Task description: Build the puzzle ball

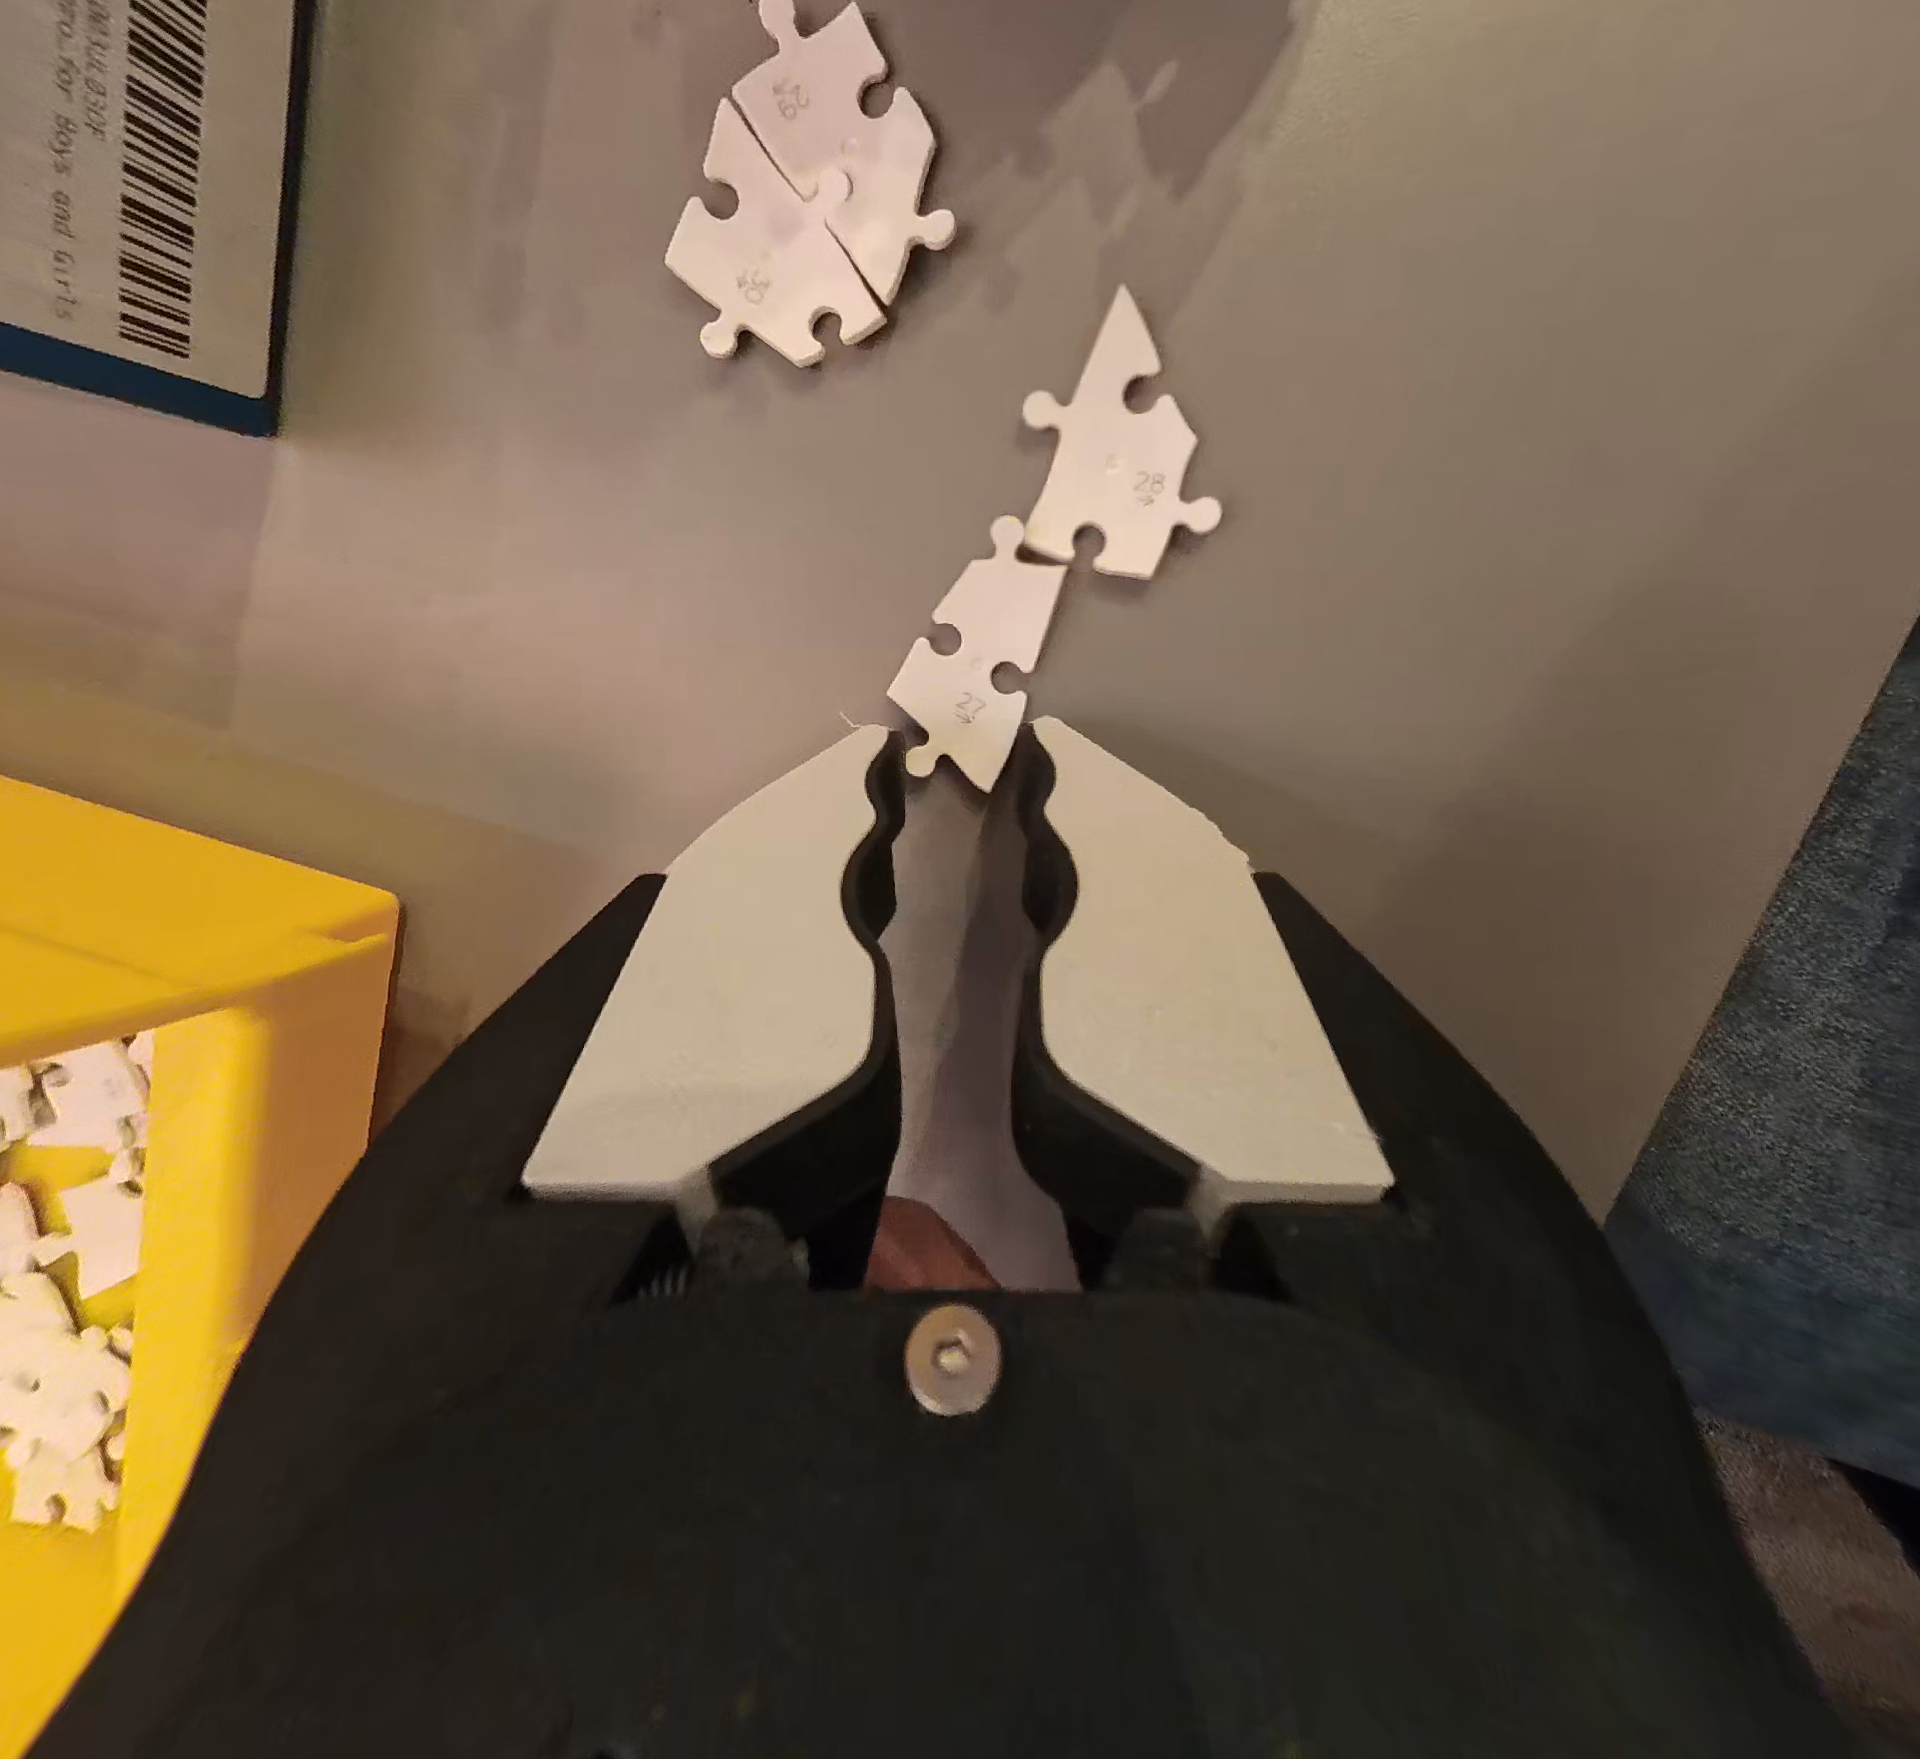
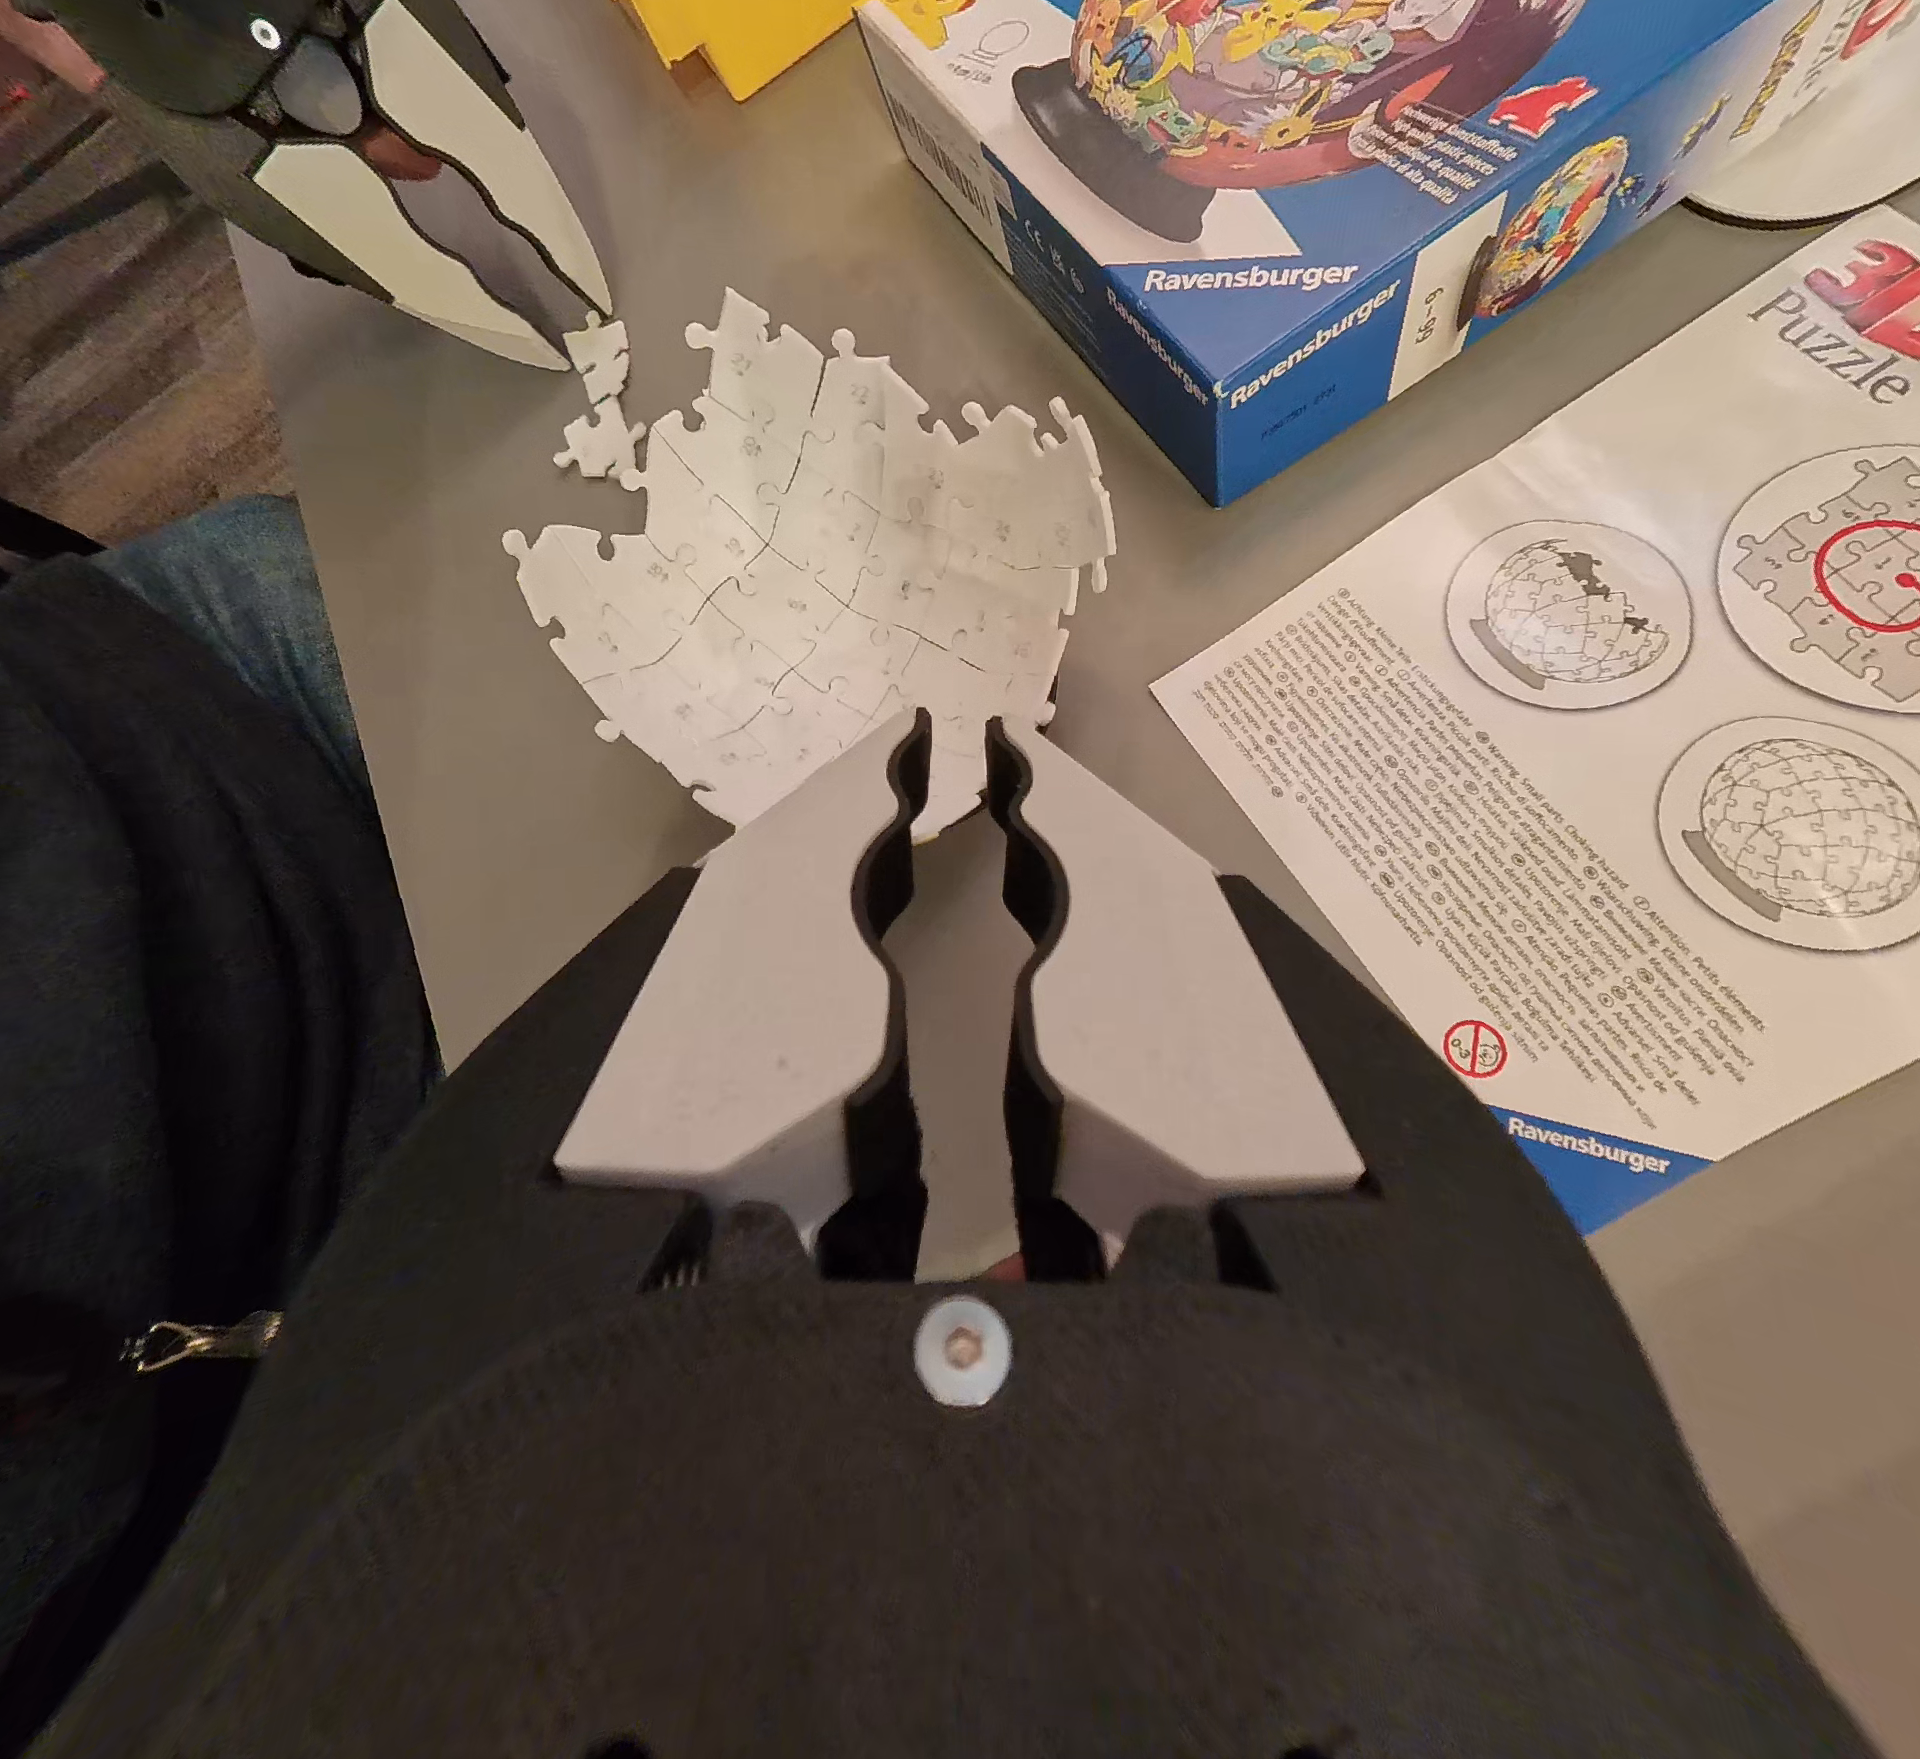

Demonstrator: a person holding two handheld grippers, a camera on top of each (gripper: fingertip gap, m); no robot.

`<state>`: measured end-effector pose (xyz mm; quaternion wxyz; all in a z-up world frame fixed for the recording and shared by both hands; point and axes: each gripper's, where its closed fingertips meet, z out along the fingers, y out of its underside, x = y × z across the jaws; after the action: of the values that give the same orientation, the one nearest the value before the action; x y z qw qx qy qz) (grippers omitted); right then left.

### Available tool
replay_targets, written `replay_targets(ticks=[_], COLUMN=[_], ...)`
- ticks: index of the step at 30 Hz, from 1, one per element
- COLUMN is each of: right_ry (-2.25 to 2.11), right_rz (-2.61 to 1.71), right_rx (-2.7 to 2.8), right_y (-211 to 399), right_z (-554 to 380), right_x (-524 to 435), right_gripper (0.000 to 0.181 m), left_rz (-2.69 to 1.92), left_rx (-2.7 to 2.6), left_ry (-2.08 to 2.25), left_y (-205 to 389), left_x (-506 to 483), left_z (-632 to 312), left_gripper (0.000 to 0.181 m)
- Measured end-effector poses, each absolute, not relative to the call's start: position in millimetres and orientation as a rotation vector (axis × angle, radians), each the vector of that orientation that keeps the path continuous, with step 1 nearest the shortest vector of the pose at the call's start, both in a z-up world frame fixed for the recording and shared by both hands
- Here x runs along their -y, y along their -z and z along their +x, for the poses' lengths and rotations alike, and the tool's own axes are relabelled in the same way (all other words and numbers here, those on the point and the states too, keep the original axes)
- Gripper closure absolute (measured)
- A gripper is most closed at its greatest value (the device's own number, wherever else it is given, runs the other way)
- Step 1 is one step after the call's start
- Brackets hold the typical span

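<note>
While the curved half-built shell (image 2: 821, 566) of white pieces sits on the grey table (image 2: 727, 182) with its near rim between the fingers of the right gripper (image 2: 954, 722), whose jaws stand only slightly apart around that rim (whether they truly pinch it I cannot tell), the biggest risk is the shell itself: it rests on its rounded side, so a sideways nudge could roll it or pop a seam. Around it lie the blue puzzle box (image 2: 1351, 182) beyond, the instruction sheet (image 2: 1558, 774) to the right, and a yellow bin (image 1: 208, 1138) of loose pieces to the left, none blocking the way. Smaller trouble sits at the left gripper (image 1: 961, 748), its jaws closed on the corner of one loose piece (image 1: 971, 670), which touches a second loose piece (image 1: 1117, 473) without being locked in; such a thin corner grip could let the piece twist or slip, and pushing may simply shove the second one across the table. A joined pair of pieces (image 1: 805, 182) lies just beyond, well clear.
</note>
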<state>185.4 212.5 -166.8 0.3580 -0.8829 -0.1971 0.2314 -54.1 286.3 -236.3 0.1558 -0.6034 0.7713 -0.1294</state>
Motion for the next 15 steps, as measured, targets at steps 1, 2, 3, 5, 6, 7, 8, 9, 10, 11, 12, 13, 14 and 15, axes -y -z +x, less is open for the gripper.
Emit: replay_targets(ticks=[1, 2, 3, 5, 6, 7, 8, 9, 10, 11, 12, 13, 14, 15], right_ry=[-0.6, -0.602, -0.601, -0.6, -0.599, -0.598, -0.6, -0.604, -0.609, -0.617, -0.631, -0.654, -0.683, -0.707], right_rz=[-2.276, -2.275, -2.273, -2.268, -2.265, -2.259, -2.251, -2.24, -2.227, -2.215, -2.198, -2.179, -2.163, -2.15], right_rx=[0.508, 0.508, 0.509, 0.512, 0.514, 0.516, 0.516, 0.513, 0.511, 0.514, 0.517, 0.516, 0.512, 0.506], right_y=[166.4, 165.9, 165.4, 163.1, 161.4, 159.2, 156.1, 152.3, 147.9, 143.5, 138.2, 132.3, 127.1, 122.8], right_z=[185.3, 185.2, 185.1, 184.2, 183.5, 182.7, 181.4, 179.8, 177.7, 174.3, 169.6, 163.2, 155.5, 147.9], right_x=[-212.5, -212.6, -212.8, -212.8, -212.7, -212.4, -212.0, -211.8, -211.3, -210.4, -209.8, -209.7, -209.9, -210.8], right_gripper=[0.172, 0.173, 0.173, 0.173, 0.173, 0.173, 0.173, 0.172, 0.172, 0.171, 0.171, 0.171, 0.169, 0.168], left_rz=[-1.731, -1.733, -1.735, -1.73, -1.735, -1.743, -1.743, -1.739, -1.73, -1.707, -1.675, -1.64, -1.595, -1.547], left_rx=[-2.195, -2.182, -2.17, -2.146, -2.128, -2.103, -2.069, -2.029, -1.993, -1.957, -1.92, -1.893, -1.874, -1.858], left_ry=[0.376, 0.384, 0.392, 0.393, 0.399, 0.416, 0.429, 0.436, 0.444, 0.452, 0.458, 0.465, 0.472, 0.477], left_y=[236.2, 236.1, 236.2, 235.8, 235.3, 233.3, 229.1, 222.4, 213.7, 202.2, 189.2, 176.3, 164.0, 152.6], left_x=[-286.6, -286.5, -286.3, -287.1, -287.6, -288.1, -290.0, -293.1, -295.4, -296.7, -297.1, -295.2, -291.1, -285.6], left_z=[-53.4, -52.8, -52.5, -52.4, -52.4, -51.8, -50.1, -47.6, -44.1, -38.3, -29.7, -19.3, -7.0, 6.5], left_gripper=[0.161, 0.162, 0.162, 0.162, 0.162, 0.162, 0.162, 0.162, 0.162, 0.162, 0.162, 0.162, 0.162, 0.162])
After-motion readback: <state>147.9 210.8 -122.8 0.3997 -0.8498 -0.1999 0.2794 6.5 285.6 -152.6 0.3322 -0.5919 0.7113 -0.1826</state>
